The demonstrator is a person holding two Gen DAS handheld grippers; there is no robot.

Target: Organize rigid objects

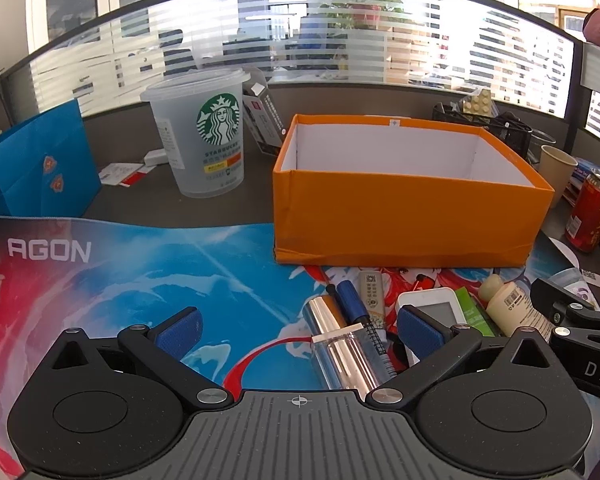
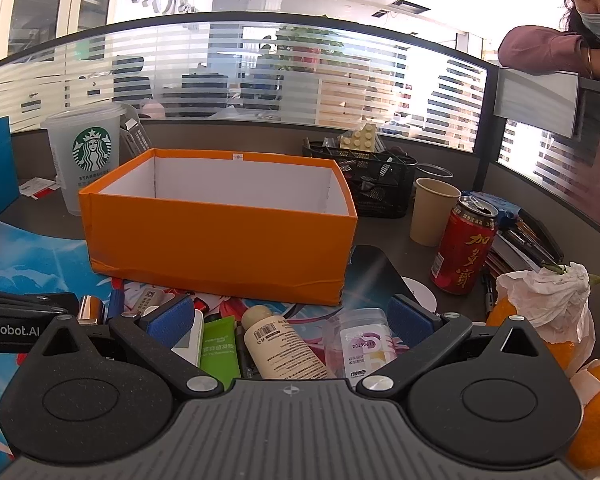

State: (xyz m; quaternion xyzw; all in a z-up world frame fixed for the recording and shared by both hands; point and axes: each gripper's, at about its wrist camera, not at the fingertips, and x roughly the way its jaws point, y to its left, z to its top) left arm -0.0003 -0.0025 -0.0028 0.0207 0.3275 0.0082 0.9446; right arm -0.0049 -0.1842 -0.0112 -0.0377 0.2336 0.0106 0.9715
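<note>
Orange box [image 1: 404, 216] empty, both grippers [image 1: 299, 330] [image 2: 290, 318] level above clutter, fingers spread, grasping nothing

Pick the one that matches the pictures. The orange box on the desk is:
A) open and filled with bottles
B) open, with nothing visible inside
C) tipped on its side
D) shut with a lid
B: the orange box stands upright with no lid, and only bare white inner walls show, while the cream bottle and the other small items lie on the mat in front of it.
</note>
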